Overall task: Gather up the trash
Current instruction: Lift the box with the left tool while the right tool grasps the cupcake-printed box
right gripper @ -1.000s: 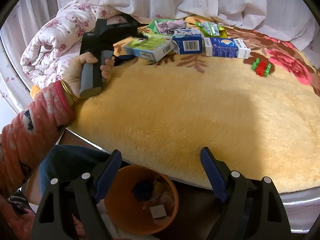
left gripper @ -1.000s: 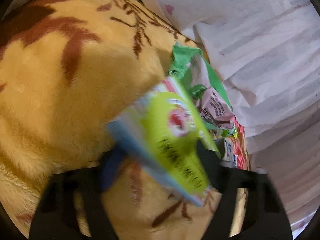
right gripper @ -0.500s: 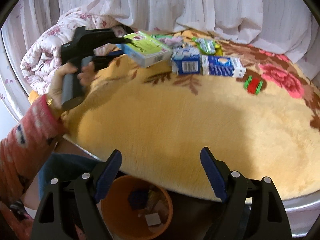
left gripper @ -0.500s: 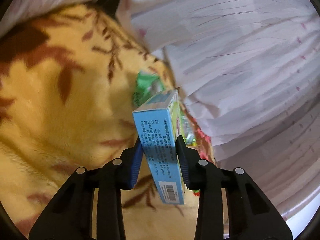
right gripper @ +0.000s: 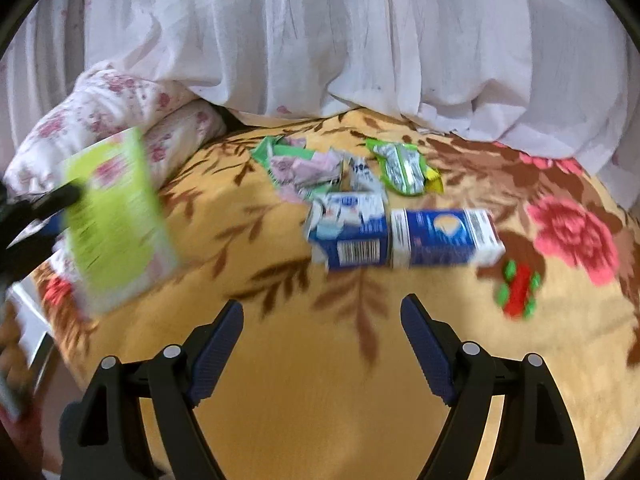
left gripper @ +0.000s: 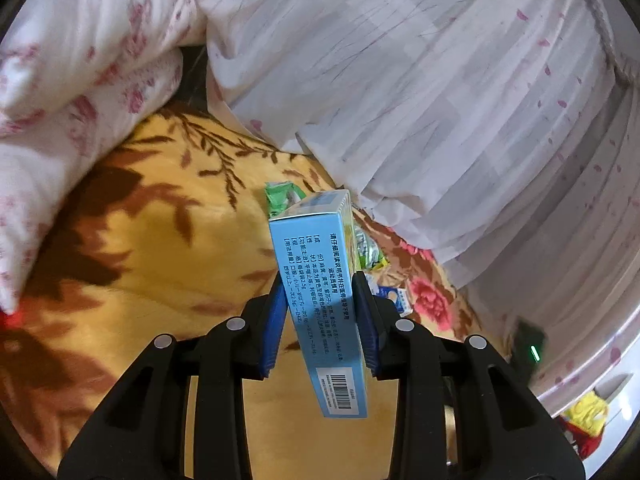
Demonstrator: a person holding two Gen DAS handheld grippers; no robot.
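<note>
A flat cardboard medicine box with a light-blue printed side and lime-green face (left gripper: 320,304) is clamped between the blue pads of the left gripper (left gripper: 320,320), held up off the yellow plush blanket with brown leaf pattern (left gripper: 132,248) near its left edge. Toward the blanket's far edge lie a torn blue-and-white carton (right gripper: 352,236), a dark-blue carton (right gripper: 444,236) touching it, crumpled green wrappers (right gripper: 400,168) and pink paper (right gripper: 304,168). The right gripper (right gripper: 322,328) hovers over the near edge, jaws wide, holding nothing. A white curtain (right gripper: 320,40) hangs behind.
</note>
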